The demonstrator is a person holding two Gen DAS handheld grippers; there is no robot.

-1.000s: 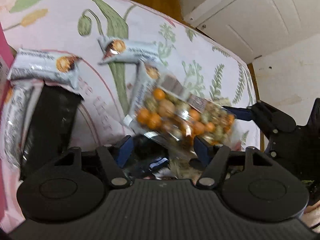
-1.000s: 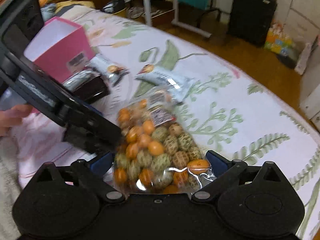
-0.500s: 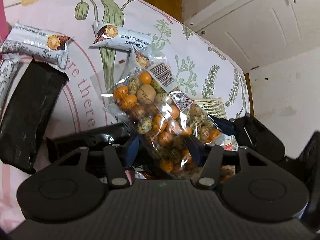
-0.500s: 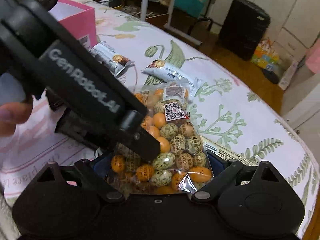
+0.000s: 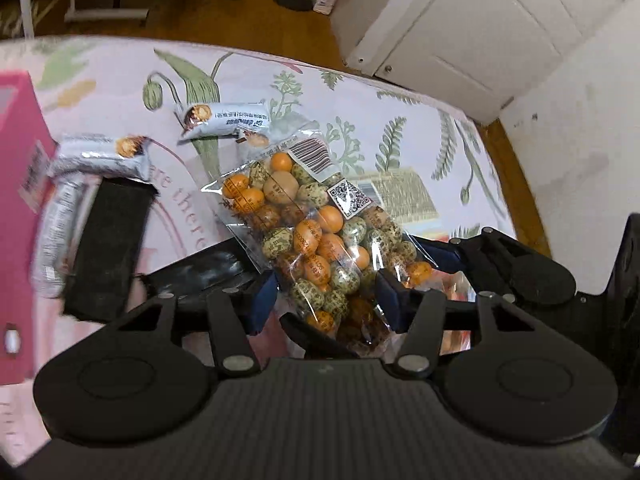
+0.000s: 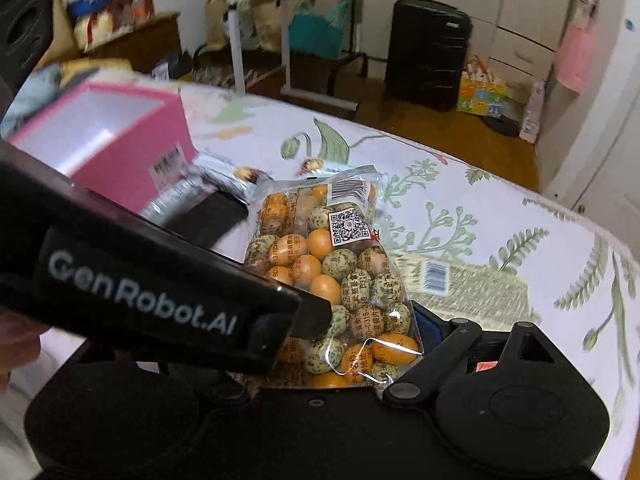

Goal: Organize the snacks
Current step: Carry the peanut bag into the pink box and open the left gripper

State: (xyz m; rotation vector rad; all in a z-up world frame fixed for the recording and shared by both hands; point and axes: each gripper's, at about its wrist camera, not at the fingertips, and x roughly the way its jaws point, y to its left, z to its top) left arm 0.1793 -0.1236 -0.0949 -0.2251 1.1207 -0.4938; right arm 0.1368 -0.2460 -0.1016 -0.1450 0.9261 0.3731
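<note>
A clear bag of orange and speckled candy eggs (image 5: pixel 316 232) hangs tilted above the floral cloth. My left gripper (image 5: pixel 326 300) is shut on its lower part, blue pads pressed into both sides. My right gripper (image 6: pixel 340 332) straddles the same bag (image 6: pixel 340 264) lower down. Its jaws are closing, and its right pad (image 6: pixel 428 328) stands at the bag's edge. Its other finger is hidden behind the left gripper's housing (image 6: pixel 160 292). In the left wrist view one right pad (image 5: pixel 442 258) shows beside the bag's corner.
A pink box (image 6: pixel 120 136) stands open at the left. Two white snack bars (image 5: pixel 224 120) (image 5: pixel 100 156) and a black packet (image 5: pixel 108 240) lie near it. A yellowish barcoded packet (image 6: pixel 468 280) lies to the right. The cloth's edge (image 5: pixel 492 148) drops to a wooden floor.
The left jaws narrowed onto the egg bag and raised it off the cloth. Both grippers moved with it toward the pink box, and the left housing now crosses the right wrist view.
</note>
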